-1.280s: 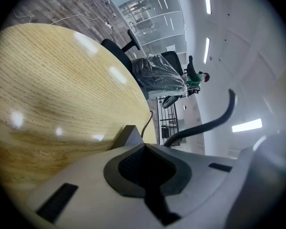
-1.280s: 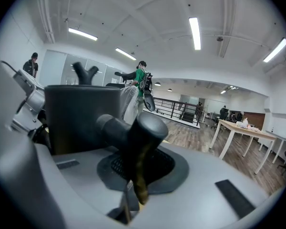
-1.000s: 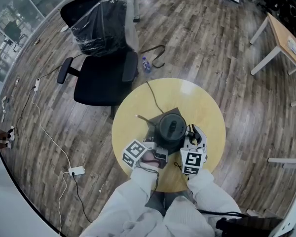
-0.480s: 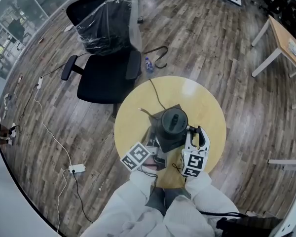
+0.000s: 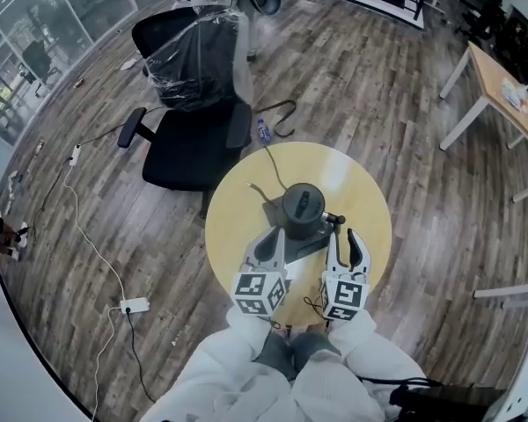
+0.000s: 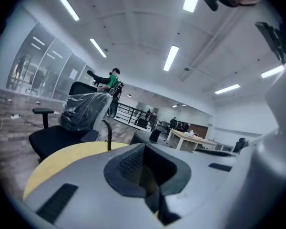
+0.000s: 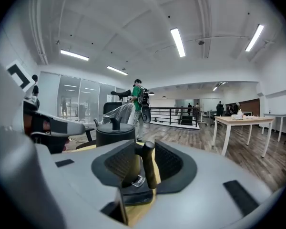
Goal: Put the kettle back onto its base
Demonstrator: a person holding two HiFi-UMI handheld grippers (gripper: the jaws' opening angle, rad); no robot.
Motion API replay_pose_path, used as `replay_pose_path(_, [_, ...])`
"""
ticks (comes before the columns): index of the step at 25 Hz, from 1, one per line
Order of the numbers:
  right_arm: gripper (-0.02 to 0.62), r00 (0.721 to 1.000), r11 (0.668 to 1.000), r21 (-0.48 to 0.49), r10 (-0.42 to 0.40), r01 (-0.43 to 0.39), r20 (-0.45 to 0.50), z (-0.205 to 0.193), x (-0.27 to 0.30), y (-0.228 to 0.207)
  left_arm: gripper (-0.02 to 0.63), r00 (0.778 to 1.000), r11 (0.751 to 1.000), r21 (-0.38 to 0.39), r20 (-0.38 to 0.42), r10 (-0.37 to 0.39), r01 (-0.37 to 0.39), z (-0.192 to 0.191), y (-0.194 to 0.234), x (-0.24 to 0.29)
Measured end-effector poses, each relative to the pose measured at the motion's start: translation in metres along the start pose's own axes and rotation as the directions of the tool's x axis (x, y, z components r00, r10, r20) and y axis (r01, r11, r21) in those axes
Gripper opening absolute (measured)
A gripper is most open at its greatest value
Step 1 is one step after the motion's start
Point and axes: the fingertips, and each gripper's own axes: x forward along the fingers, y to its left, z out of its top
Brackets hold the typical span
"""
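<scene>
The right gripper point(image 5: 345, 236), its jaws having just been opening and now wide, grips nothing, the handle point(image 7: 148, 168) of the black round electric kettle point(image 5: 303, 205) standing free just ahead of them; the left gripper point(image 5: 273, 239) gapes empty too, while the kettle sits on its dark base point(image 5: 311, 241), their joint hidden, amid the round yellow wooden table point(image 5: 238, 209), bare toward its far edge.

**Colours and patterns at the round table.**
Kettle point(image 5: 303, 207) black; base point(image 5: 309, 239) dark grey to black; table point(image 5: 233, 222) yellow; floor point(image 5: 378, 86) grey-brown wood planks. Chair point(image 5: 189, 143) black, its back under clear glossy film. Left gripper point(image 5: 275, 238) and right gripper point(image 5: 343, 236) pale grey with black ribbed pads, cubes white with black square markers. Sleeves point(image 5: 238, 359), cable point(image 5: 79, 227) and power strip point(image 5: 135, 305) white.
</scene>
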Motion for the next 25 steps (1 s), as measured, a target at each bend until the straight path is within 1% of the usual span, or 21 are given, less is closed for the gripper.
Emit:
replay_pose_path(2, [0.135, 1.0, 0.999, -0.019, 0.026, -0.026, -0.001, 0.008, -0.01, 0.004, 0.0, 1.0, 0.999, 0.044, 0.001, -0.002, 0.002, 0.004, -0.012, -0.009])
replay_pose_path(3, [0.12, 0.999, 0.999, -0.032, 0.043, -0.043, 0.0, 0.012, -0.015, 0.006, 0.0, 1.0, 0.998, 0.055, 0.002, 0.002, -0.003, 0.006, -0.017, -0.015])
replay_pose_path(5, [0.024, 0.997, 0.995, -0.06, 0.082, -0.081, 0.011, 0.022, -0.029, 0.013, 0.0, 1.0, 0.996, 0.09, 0.012, 0.019, -0.02, 0.01, -0.028, -0.029])
replay_pose_path(6, [0.014, 0.994, 0.992, -0.069, 0.103, -0.101, 0.02, 0.027, -0.035, 0.017, 0.0, 0.999, 0.993, 0.114, 0.023, 0.028, -0.03, 0.012, -0.033, -0.037])
replay_pose_path(9, [0.012, 0.988, 0.988, -0.063, 0.146, -0.143, 0.045, 0.04, -0.051, 0.027, 0.0, 0.997, 0.984, 0.165, 0.062, 0.054, -0.064, 0.019, -0.046, -0.059])
replay_pose_path(16, [0.012, 0.977, 0.979, -0.057, 0.201, -0.197, 0.065, 0.046, -0.084, 0.031, 0.0, 0.996, 0.985, 0.153, 0.051, 0.071, -0.078, 0.01, -0.073, -0.088])
replay_pose_path(18, [0.012, 0.977, 0.98, -0.053, 0.197, -0.193, 0.084, 0.05, -0.093, 0.028, 0.0, 0.996, 0.985, 0.158, 0.062, 0.063, -0.073, 0.012, -0.081, -0.095])
replay_pose_path(21, [0.012, 0.981, 0.985, -0.047, 0.171, -0.168, 0.087, 0.052, -0.107, 0.023, 0.0, 0.997, 0.98, 0.192, 0.07, 0.036, -0.049, 0.017, -0.094, -0.106])
replay_pose_path(25, [0.012, 0.983, 0.988, -0.048, 0.149, -0.145, 0.104, 0.056, -0.141, 0.031, 0.001, 0.997, 0.976, 0.217, 0.081, 0.005, -0.022, 0.016, -0.107, -0.133])
